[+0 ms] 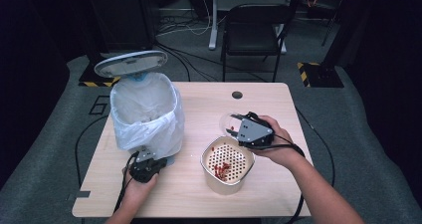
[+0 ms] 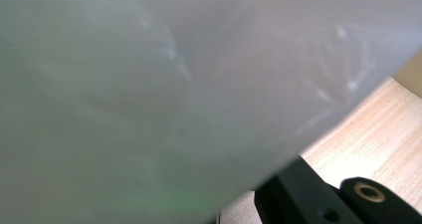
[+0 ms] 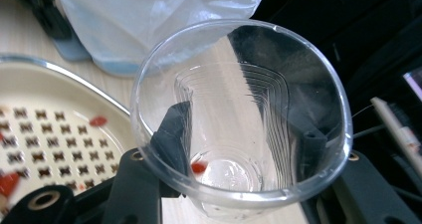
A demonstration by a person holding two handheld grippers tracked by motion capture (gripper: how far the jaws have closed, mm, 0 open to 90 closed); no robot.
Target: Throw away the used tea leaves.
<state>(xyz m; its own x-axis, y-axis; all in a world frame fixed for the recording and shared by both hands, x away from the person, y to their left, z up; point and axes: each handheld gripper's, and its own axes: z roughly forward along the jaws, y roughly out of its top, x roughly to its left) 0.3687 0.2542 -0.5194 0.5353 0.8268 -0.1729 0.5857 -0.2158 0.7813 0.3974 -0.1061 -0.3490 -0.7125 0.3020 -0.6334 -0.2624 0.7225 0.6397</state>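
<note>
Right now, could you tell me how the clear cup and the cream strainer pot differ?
The cup is see-through plastic; the pot is opaque cream with a perforated insert. The cup is tipped on its side in the right hand-held gripper; the pot stands upright on the table. The cup holds one red bit; the pot holds many. Both are open-topped.

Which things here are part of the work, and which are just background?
In use:
clear cup, clamped in right gripper
strainer tub with red bits
lined bin, left gripper at its base

Background:
chair
floor cables
</note>
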